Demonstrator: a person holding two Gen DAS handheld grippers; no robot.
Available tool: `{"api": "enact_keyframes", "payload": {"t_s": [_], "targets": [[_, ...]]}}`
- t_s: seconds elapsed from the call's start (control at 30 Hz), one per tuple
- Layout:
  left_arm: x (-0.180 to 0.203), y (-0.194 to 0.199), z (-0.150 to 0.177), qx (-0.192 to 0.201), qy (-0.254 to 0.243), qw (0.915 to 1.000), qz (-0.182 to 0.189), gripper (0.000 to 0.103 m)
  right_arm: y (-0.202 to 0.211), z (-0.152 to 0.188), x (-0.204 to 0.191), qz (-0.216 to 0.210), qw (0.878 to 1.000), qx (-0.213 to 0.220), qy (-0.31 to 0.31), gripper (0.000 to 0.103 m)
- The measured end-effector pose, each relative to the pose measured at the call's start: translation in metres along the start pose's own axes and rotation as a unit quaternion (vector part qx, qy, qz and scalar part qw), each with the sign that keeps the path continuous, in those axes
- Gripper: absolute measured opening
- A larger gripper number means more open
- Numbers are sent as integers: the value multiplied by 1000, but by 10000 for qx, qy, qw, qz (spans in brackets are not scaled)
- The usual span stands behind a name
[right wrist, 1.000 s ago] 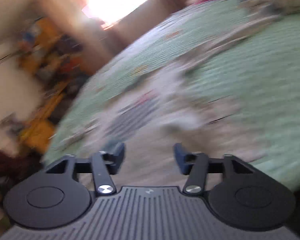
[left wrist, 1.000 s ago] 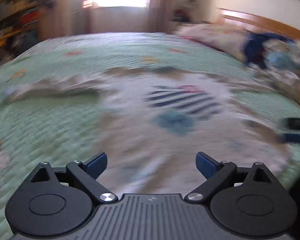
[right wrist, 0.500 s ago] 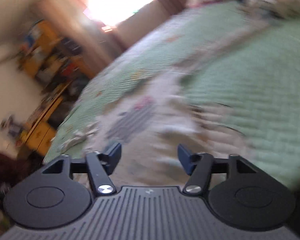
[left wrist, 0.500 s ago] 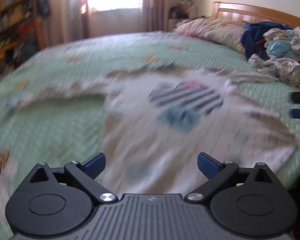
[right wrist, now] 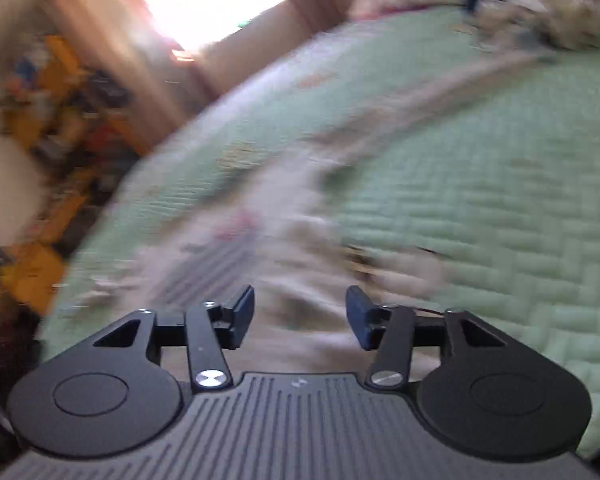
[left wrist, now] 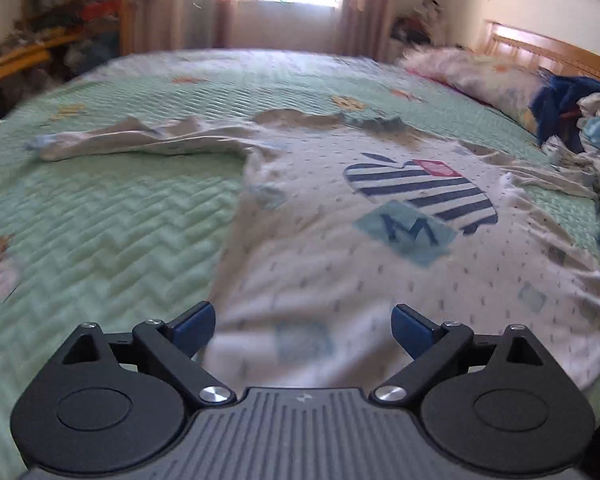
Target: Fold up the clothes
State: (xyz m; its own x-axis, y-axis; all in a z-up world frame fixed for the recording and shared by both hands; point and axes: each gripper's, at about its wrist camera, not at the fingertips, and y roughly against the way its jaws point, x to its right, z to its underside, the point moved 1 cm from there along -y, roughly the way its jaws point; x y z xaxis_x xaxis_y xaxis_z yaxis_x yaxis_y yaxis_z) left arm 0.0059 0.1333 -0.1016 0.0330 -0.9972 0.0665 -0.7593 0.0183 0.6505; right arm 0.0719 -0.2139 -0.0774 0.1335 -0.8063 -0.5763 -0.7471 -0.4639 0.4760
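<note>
Hovering low over the near edge of the bed [left wrist: 100,232], the left gripper [left wrist: 302,322] stands wide apart and empty, its blue pads framing the hem of the long-sleeved shirt [left wrist: 340,248]. Compared with the views one second back, the left camera has dropped closer to the hem and its blur has largely cleared, which suggests the hand is settling. The right gripper [right wrist: 300,312], about half apart and also empty, hangs over the shirt's right side; its view stays smeared, so that hand is judged to be in motion. The shirt lies spread face up on the green quilt, its striped apple print [left wrist: 420,196] at 1 o'clock from the left gripper, one sleeve [left wrist: 140,140] stretched toward 10 o'clock and the other toward 2 o'clock. No fold shows in it. A heap of other clothes [left wrist: 580,128] sits at the far right by the pillow [left wrist: 472,76]. Both grippers appear placed for a grasp at the hem or sides.
</note>
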Motion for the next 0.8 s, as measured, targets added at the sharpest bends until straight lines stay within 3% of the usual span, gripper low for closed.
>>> {"api": "enact_keyframes", "payload": {"t_s": [0.1,0.2,0.3,0.37,0.5,0.63,0.73,0.8], "targets": [[7,15,23,86,-111,9998,-123,100,-53,-9,-67,-504,9967,-161,622,64],[10,29,33,109,-274,9996,-36,100,-133,-14,-124,-1092,9901,-541,698,64],[0,38,39,87,-274,9995,108,100,-215,-11,-167,-1182,9840,-1011,864,66],[-5,46,42,123,-319,9994,108,100,-256,2,-182,-860,9801,-1442,1059,68],[-21,62,41,385,-101,9992,105,100,-234,45,-197,-1462,9586,-1825,1623,69],[-38,69,34,683,374,9966,251,100,-191,52,-186,-1647,9583,-1718,1584,70],[-37,68,32,664,427,9963,352,100,-158,57,-177,-1767,9587,-1621,1531,71],[-32,71,30,663,350,9964,393,100,-162,44,-167,-1022,9725,-1400,1554,71]]}}
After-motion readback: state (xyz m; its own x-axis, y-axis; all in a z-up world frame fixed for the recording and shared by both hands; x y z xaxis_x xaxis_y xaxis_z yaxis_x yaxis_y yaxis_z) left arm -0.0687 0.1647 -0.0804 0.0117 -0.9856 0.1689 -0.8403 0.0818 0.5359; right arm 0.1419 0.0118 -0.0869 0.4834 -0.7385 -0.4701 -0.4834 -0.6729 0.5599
